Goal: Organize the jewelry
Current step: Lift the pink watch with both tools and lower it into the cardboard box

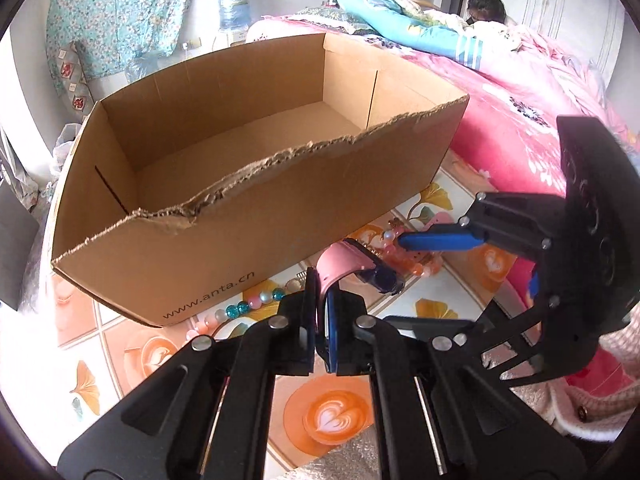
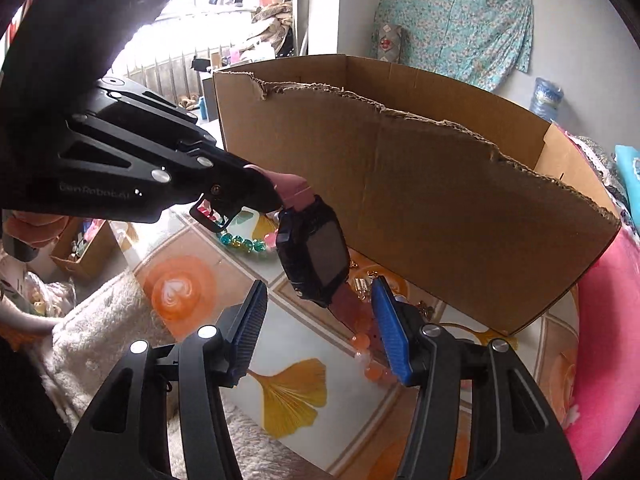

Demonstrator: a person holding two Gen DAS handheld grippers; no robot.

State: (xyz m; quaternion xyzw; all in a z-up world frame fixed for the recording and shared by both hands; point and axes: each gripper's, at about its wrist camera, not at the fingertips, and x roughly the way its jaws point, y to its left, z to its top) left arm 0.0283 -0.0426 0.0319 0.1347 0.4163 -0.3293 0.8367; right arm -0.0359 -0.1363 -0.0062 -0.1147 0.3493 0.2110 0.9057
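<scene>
A watch (image 2: 316, 256) with a black square face and pink strap hangs in front of the open cardboard box (image 2: 440, 200). My left gripper (image 2: 276, 196) is shut on the strap's upper end. In the left wrist view the pink strap (image 1: 340, 268) curves out from between the closed fingers of the left gripper (image 1: 322, 304). My right gripper (image 2: 320, 320) stands open below the watch. The lower strap hangs between its blue pads (image 2: 390, 332), close to the right one. Inside, the box (image 1: 240, 152) looks empty. Teal and pink beads (image 1: 248, 306) and orange beads (image 2: 372, 368) lie on the table.
The table has a cloth (image 2: 288, 392) printed with ginkgo leaves and latte cups. A bed with a pink quilt (image 1: 520, 100) stands right of the box, and a person (image 1: 486, 8) lies on it. A fluffy cream fabric (image 2: 100, 340) lies at the table's near left edge.
</scene>
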